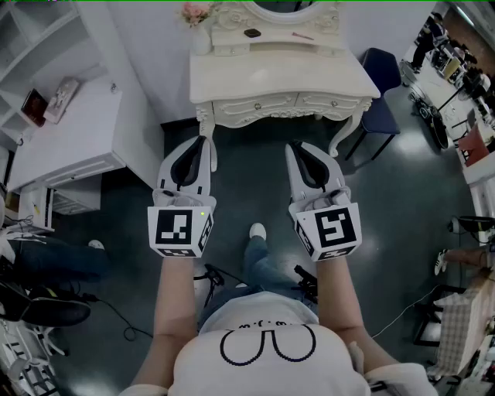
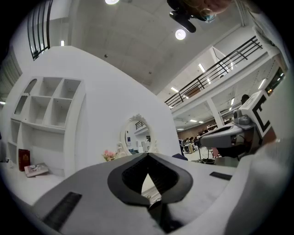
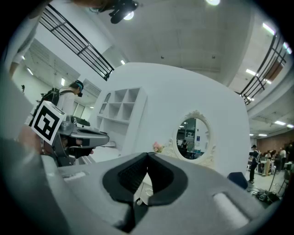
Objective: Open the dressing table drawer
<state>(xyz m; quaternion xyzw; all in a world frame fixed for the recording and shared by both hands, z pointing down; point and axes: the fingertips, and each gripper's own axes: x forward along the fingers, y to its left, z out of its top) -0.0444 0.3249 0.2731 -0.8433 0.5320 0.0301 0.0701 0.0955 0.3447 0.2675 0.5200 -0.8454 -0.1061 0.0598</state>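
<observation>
A cream dressing table [image 1: 232, 69] with an oval mirror [image 1: 283, 6] stands ahead of me in the head view. Its two front drawers, the left drawer [image 1: 255, 103] and the right drawer [image 1: 329, 99], sit flush and closed. My left gripper [image 1: 203, 141] and right gripper [image 1: 295, 147] hover side by side in front of the table, short of it, touching nothing. Both are shut with tips meeting and nothing between them. The left gripper [image 2: 148, 155] faces the mirror [image 2: 136, 135]; the right gripper [image 3: 148, 155] shows the mirror [image 3: 193, 136] too.
A white shelf unit and counter [image 1: 69, 131] stand to the left of the table. A dark blue chair [image 1: 383, 116] sits at its right. Pink flowers [image 1: 197, 11] are on the tabletop. Cables lie on the dark floor near my shoe [image 1: 257, 230]. People and desks fill the far right.
</observation>
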